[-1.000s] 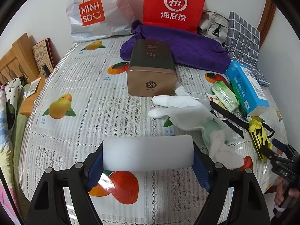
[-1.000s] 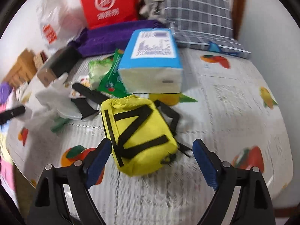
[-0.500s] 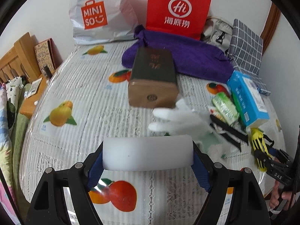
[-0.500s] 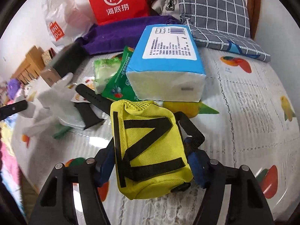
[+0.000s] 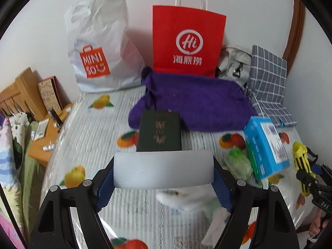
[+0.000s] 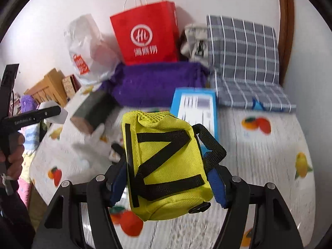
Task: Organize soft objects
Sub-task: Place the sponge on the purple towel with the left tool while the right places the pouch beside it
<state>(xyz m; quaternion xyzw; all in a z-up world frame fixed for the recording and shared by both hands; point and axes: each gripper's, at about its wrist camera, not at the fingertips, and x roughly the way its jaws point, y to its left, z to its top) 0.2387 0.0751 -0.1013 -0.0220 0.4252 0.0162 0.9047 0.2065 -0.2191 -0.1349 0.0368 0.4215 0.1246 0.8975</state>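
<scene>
Left hand-held gripper clamps a white foam block between its blue pads, lifted off the bench. Right hand-held gripper is clenched on a yellow pouch with black straps, also raised clear of the fruit-print cloth; its jaws closed in on the pouch within the last second.

Left view only: white glove lying just under the block, mostly hidden by it. It also catches the right gripper and pouch at its far right edge. Right view only: a hand on the left gripper's handle at its left edge, block end poking out.

Mid bench: dark green tin ahead of the block, blue tissue pack to the right, green packet beside it.

Far: purple towel, checked cushion at right, then red paper bag and white MINISO bag against the wall.
</scene>
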